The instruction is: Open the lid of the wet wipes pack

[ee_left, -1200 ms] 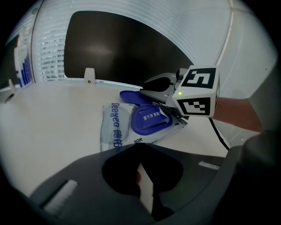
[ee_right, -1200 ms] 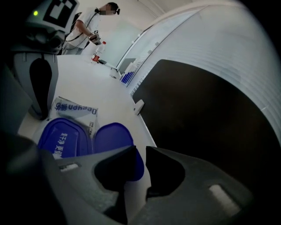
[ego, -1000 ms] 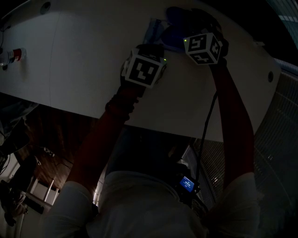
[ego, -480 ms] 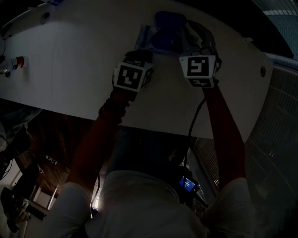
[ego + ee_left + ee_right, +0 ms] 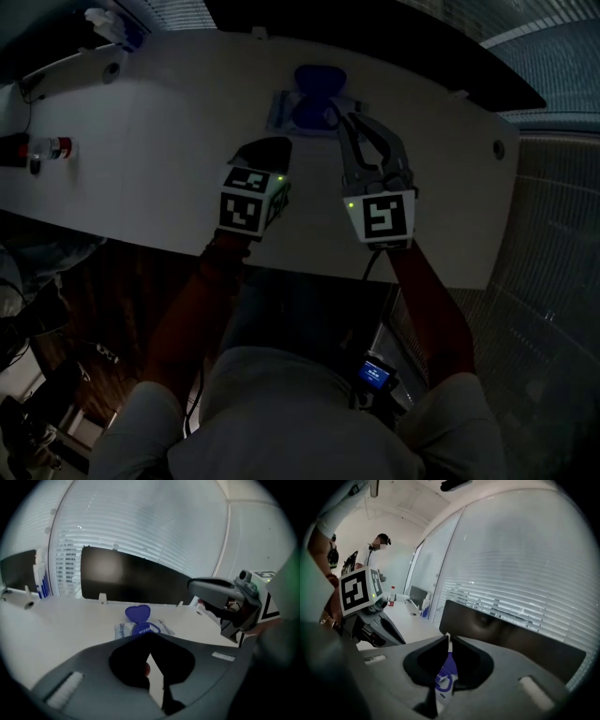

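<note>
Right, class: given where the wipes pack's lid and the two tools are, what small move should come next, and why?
Probably just ease both tools back from the wet wipes pack, with no further pull. Its blue lid already stands flipped up at its far end, and the left tool and right tool are both shut with nothing held.

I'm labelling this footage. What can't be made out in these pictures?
Print on the wet wipes pack: left gripper view, too small, near end hidden by the jaws.
Same pack, right gripper view: only a sliver shows between the jaws.
Left gripper tips, head view: too dark.
</note>
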